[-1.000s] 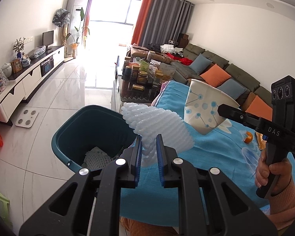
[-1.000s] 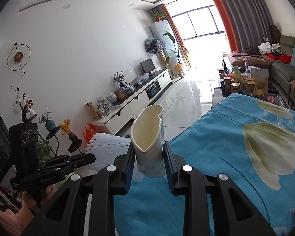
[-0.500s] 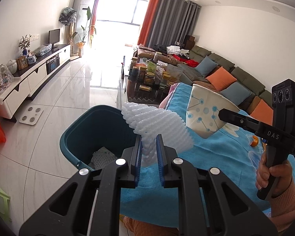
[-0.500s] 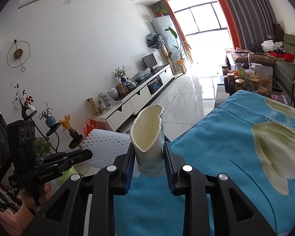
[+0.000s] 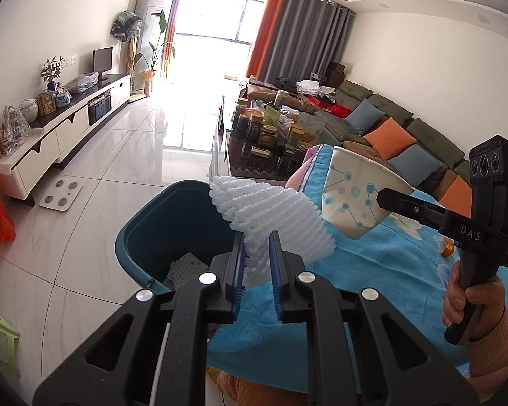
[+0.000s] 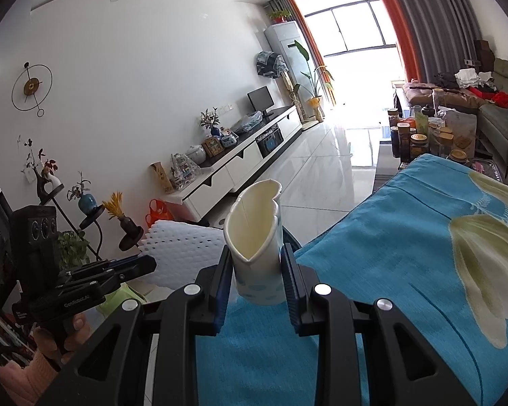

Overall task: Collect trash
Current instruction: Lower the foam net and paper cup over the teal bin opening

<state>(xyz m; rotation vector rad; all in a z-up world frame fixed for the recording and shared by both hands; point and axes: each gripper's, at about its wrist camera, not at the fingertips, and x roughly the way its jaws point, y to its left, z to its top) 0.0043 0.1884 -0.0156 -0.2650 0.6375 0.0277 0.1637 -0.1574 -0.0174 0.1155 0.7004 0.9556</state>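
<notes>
The left claw pinches a white foam net, held over the near rim of the teal bin. The right claw, at three o'clock of it, squeezes a crushed paper cup above the blue cloth on the counter. Jars crowd the coffee table at twelve o'clock, sofa at two.

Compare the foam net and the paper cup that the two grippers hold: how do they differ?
The foam net is plain white with an open mesh; the paper cup is smooth, with blue dots and lines. The net, in the left gripper, hangs partly over the teal bin; the cup, in the right gripper, is over the blue cloth. The net fans out wide; the cup is squeezed narrow, its rim creased. Both are clamped between pads.
</notes>
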